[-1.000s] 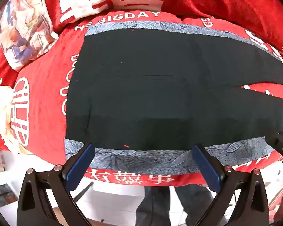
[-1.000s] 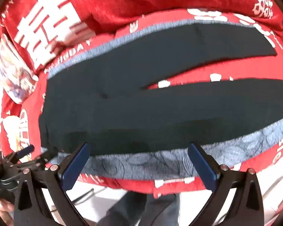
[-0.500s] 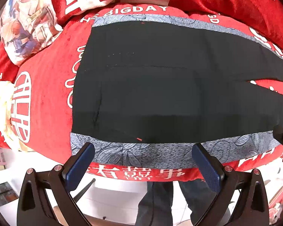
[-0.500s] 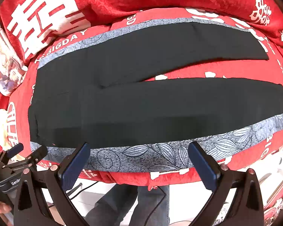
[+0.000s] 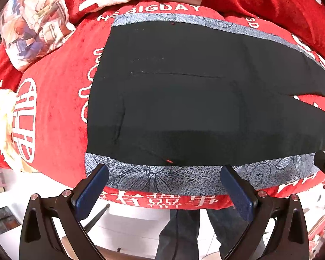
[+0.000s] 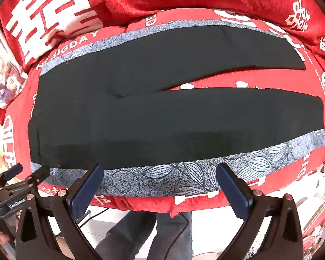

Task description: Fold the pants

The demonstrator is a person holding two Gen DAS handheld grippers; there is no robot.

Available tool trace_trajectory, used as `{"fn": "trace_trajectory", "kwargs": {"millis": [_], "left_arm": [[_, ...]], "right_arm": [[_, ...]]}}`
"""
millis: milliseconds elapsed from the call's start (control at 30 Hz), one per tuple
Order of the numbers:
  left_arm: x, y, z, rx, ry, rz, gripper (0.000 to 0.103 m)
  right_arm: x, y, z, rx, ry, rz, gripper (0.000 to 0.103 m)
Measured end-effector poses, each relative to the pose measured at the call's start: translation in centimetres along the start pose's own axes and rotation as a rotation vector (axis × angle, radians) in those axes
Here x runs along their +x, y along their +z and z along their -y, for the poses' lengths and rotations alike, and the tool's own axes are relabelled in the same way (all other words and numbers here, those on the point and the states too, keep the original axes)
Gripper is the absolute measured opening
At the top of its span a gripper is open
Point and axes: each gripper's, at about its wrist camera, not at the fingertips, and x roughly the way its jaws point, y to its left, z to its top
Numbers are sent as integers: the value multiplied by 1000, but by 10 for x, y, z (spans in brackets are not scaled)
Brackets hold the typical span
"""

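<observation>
The left gripper (image 5: 164,186) is spread wide with nothing between its blue pads (image 5: 91,189), hanging just off the near edge of the bed at 6 o'clock. The right gripper (image 6: 160,184) is equally wide and empty, its fingers framing the patterned grey side stripe (image 6: 184,176) of the pants without touching it. The pants (image 6: 140,117) lie flat on the red blanket (image 6: 227,80), waist toward 9 o'clock and both legs running out toward 3 o'clock, with a wedge of red showing between them. Compared with half a second ago, both grippers sit slightly closer to the cloth, so the pants fill more of each view; the garment itself has not moved. In the left view the waistband (image 5: 97,99) edge is at 9 o'clock and the near stripe at 6. A printed pillow (image 5: 32,21) rests at 10 o'clock. Below the bed edge are a pale floor (image 5: 130,223) and the person's dark trouser legs (image 6: 158,234).
</observation>
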Motion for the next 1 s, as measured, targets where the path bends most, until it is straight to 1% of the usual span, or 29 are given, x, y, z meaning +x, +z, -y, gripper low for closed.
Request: {"fn": "trace_trajectory", "kwargs": {"millis": [700, 1000], "left_arm": [[1, -5, -2, -5, 30, 0, 103], [0, -10, -2, -10, 40, -3, 103]], "right_arm": [[4, -5, -6, -72, -99, -8, 103], [4, -8, -5, -75, -108, -9, 103]]}}
